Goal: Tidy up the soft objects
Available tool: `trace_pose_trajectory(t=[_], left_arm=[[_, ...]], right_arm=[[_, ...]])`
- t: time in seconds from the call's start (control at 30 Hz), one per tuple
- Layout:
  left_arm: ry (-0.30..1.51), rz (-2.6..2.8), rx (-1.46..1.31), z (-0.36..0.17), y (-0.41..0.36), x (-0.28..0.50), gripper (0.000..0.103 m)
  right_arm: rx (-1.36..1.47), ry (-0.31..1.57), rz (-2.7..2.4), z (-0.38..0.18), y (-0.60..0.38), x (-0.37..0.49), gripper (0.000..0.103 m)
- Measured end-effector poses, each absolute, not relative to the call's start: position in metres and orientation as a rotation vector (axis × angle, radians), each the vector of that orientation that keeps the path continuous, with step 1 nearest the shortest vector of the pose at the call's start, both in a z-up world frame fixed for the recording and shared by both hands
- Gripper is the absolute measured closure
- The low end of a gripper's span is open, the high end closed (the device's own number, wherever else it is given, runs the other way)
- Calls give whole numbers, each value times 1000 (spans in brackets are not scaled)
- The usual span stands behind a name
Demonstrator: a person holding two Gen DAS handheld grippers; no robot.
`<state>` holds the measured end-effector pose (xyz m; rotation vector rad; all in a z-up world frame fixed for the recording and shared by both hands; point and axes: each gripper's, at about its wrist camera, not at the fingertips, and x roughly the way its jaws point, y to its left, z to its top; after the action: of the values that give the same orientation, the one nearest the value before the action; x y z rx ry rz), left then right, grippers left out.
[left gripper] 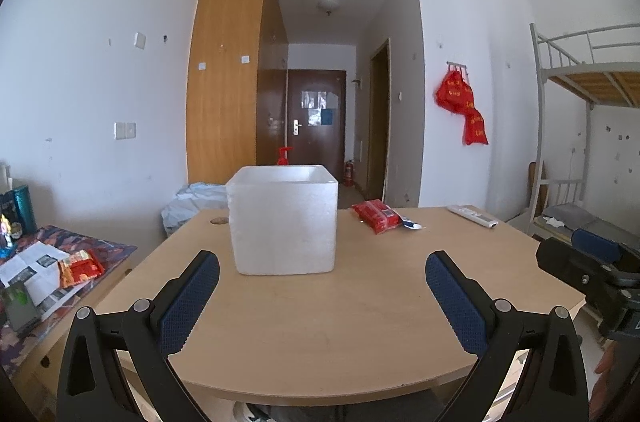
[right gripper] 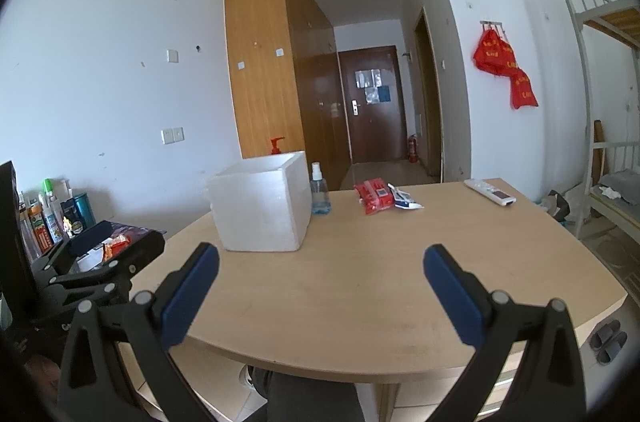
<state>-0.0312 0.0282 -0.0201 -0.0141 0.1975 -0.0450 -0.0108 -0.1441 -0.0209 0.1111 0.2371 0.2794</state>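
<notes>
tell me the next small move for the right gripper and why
Probably reach the right gripper forward toward the red soft pack: its jaws are open and empty, and the pack lies on the table to the right of the white foam box.

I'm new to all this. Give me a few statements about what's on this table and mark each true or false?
1. Both grippers, left and right, are open and hold nothing. True.
2. The red packet lies inside the white foam box. False: it lies on the table, right of the box.
3. A spray bottle stands beside the box. True.
4. The remote control rests on the red packet. False: it lies apart, farther right.
</notes>
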Motion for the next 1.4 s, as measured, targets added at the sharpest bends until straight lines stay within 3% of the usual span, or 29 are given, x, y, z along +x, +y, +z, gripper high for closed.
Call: trace_pose_trajectory(t=[1.4], left_arm=[[187,-33,-5,-17,26,-34,0]], right_arm=[[111,229,269,-23,-142,-12,0]])
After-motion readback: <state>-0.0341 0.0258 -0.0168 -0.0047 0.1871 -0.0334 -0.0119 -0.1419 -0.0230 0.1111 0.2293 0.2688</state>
